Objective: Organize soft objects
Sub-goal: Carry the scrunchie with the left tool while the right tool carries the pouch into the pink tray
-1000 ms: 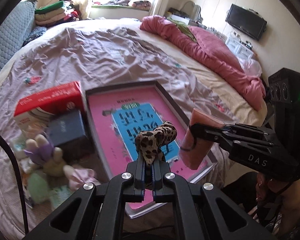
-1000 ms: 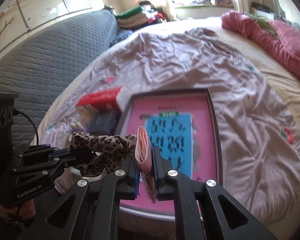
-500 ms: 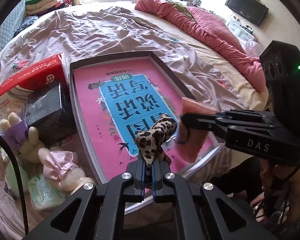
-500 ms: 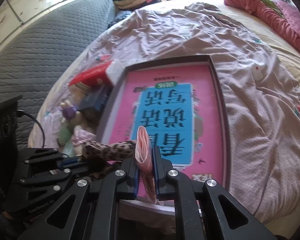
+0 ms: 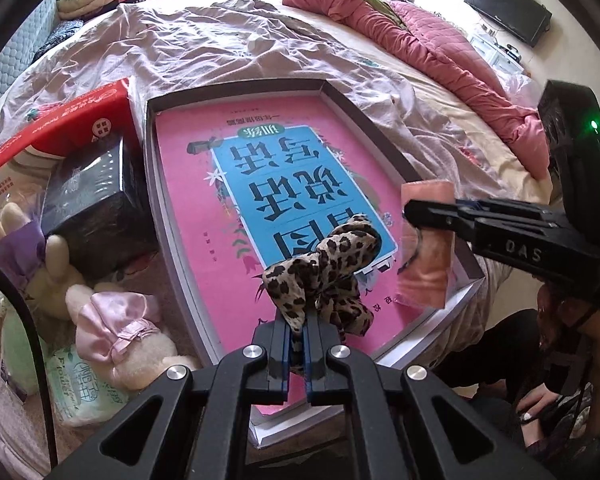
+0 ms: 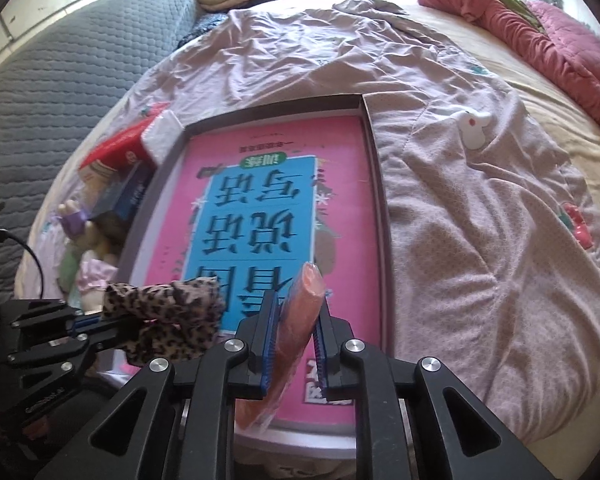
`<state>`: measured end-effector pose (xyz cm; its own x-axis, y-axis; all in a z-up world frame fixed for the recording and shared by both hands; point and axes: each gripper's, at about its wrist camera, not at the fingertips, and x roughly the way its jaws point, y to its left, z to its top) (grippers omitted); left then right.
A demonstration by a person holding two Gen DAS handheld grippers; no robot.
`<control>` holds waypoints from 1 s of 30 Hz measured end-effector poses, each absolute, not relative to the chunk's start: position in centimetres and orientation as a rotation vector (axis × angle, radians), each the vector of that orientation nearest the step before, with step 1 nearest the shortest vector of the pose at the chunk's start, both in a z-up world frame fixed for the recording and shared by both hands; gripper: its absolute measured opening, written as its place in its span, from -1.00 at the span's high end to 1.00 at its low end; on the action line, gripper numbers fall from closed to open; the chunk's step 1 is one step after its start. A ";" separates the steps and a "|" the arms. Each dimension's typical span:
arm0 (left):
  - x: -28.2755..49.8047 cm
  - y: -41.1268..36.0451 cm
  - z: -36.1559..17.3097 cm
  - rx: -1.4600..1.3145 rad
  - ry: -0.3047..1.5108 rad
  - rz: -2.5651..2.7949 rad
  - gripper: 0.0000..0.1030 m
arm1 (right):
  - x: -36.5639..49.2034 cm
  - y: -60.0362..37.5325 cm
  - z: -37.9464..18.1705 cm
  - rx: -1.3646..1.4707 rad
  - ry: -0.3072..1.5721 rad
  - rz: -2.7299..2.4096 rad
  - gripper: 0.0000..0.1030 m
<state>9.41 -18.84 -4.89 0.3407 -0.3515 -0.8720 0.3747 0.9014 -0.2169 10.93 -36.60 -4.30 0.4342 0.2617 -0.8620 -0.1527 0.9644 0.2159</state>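
My left gripper (image 5: 298, 334) is shut on a leopard-print scrunchie (image 5: 324, 276) and holds it over the near end of a shallow box (image 5: 236, 88) lined with a pink and blue book cover. It also shows in the right wrist view (image 6: 164, 320). My right gripper (image 6: 296, 316) has parted its jaws around a flat salmon-pink packet (image 6: 296, 328), which leans tilted between the pads over the box's near right corner. The packet shows in the left wrist view (image 5: 426, 248) too.
Left of the box lie a red carton (image 5: 56, 128), a black box (image 5: 88, 196), two plush bunnies (image 5: 116, 332) and a pale green wipes pack (image 5: 76, 388). A rumpled lilac sheet (image 6: 480, 200) covers the bed; a pink quilt (image 5: 420, 52) lies far right.
Both grippers have moved forward and lower over the box. The right gripper's jaws have opened from a tight pinch on the pink packet, which now tilts loosely between them.
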 end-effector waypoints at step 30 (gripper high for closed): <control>9.9 -18.5 -5.5 -0.001 1.144 -0.482 0.35 | 12.1 -35.8 -4.8 -0.022 1.086 0.136 0.09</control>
<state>9.86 -18.48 -5.51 0.3239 -0.3680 -0.8716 0.3669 0.8980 -0.2428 12.11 -35.83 -4.81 0.4588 0.0996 -0.8829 -0.1207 0.9915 0.0491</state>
